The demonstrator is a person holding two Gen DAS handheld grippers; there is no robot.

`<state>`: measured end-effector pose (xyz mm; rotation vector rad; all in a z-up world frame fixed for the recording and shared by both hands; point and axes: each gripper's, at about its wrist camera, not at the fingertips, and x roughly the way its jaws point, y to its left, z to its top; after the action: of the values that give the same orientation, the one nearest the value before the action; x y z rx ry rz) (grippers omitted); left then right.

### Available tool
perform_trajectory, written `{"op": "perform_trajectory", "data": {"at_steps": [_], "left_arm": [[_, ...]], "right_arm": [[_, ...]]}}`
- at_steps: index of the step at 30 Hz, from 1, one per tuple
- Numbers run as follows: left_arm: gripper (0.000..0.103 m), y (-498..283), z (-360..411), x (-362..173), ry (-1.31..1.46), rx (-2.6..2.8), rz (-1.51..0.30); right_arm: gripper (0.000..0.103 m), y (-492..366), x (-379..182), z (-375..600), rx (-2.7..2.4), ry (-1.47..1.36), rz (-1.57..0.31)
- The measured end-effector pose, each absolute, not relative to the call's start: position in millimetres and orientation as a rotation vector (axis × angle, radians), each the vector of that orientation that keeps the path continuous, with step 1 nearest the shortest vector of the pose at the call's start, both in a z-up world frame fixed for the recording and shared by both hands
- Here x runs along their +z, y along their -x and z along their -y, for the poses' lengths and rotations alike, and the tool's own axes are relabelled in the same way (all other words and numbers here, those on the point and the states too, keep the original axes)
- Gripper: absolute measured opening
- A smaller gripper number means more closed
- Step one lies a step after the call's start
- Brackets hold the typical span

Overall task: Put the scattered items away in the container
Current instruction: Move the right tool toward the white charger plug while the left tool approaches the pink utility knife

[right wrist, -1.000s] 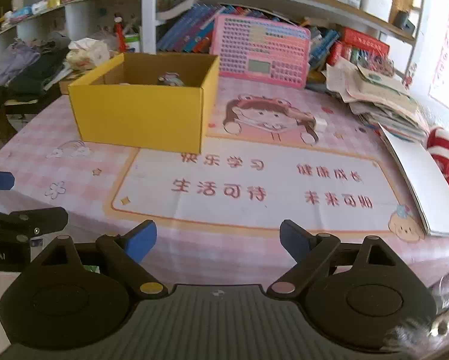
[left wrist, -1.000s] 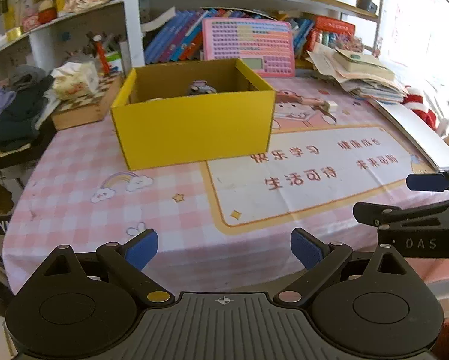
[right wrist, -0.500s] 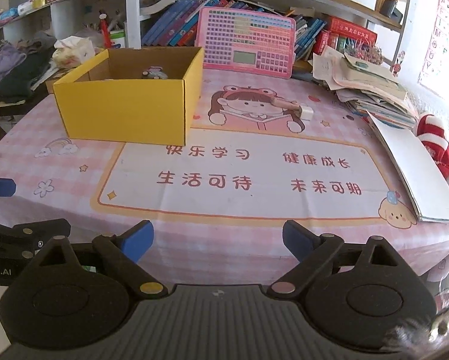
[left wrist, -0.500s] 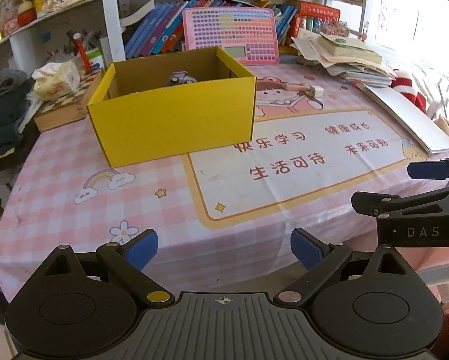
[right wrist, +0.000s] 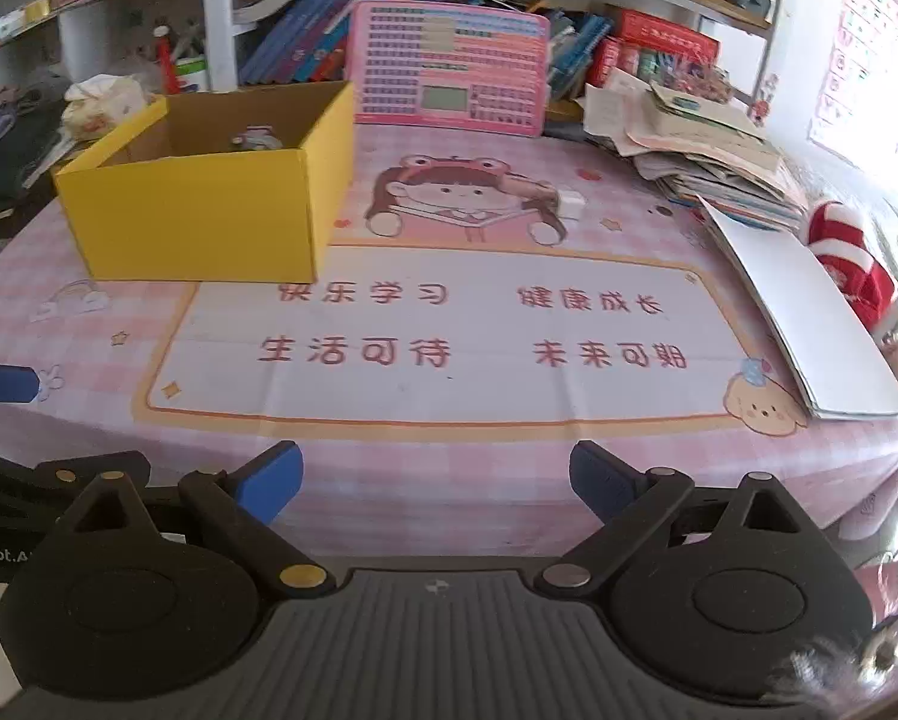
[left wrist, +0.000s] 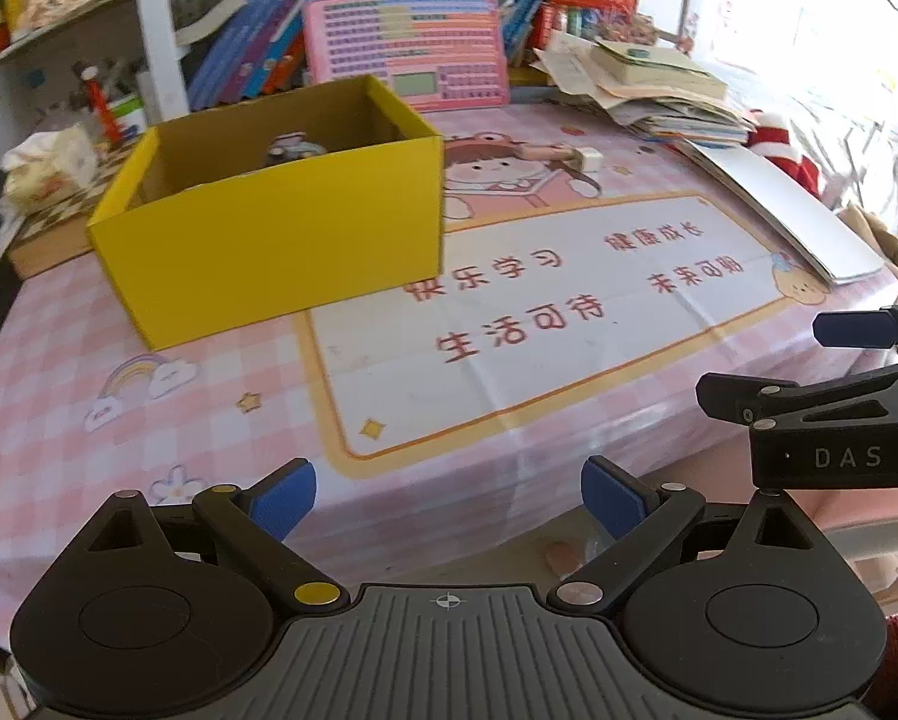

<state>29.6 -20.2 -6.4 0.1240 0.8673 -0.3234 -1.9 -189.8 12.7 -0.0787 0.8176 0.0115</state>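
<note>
While both grippers, left gripper (left wrist: 448, 495) and right gripper (right wrist: 436, 476), hover at the counter's near edge with jaws wide and empty, right just opening, the yellow cardboard box (right wrist: 209, 213) sits far-left; small white block (right wrist: 571, 204) beyond centre is the likely next reach.

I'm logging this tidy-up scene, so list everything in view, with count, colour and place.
box: one, yellow, far left of table.
small item: one, greyish, inside box; blurred.
small block: one, white, mid table.
tablecloth: one, pink check.
toy keyboard: one, pink, behind box.
paper stack: one, far right.
white board: one, right edge.
books: several, shelf.
left claw: open, empty.
right claw: open, empty.
</note>
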Motion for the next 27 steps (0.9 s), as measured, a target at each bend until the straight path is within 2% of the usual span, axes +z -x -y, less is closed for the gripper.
{"op": "perform_trajectory", "data": {"at_steps": [11, 27], "left_arm": [[0.097, -44, 47, -6, -0.178, -0.425, -0.849], [0.097, -82, 91, 17, -0.203, -0.599, -0.668]], "right_arm": [[0.097, -11, 10, 210, -0.037, 0.061, -0.829], [0.097, -54, 17, 254, -0.134, -0.014, -0.766]]}}
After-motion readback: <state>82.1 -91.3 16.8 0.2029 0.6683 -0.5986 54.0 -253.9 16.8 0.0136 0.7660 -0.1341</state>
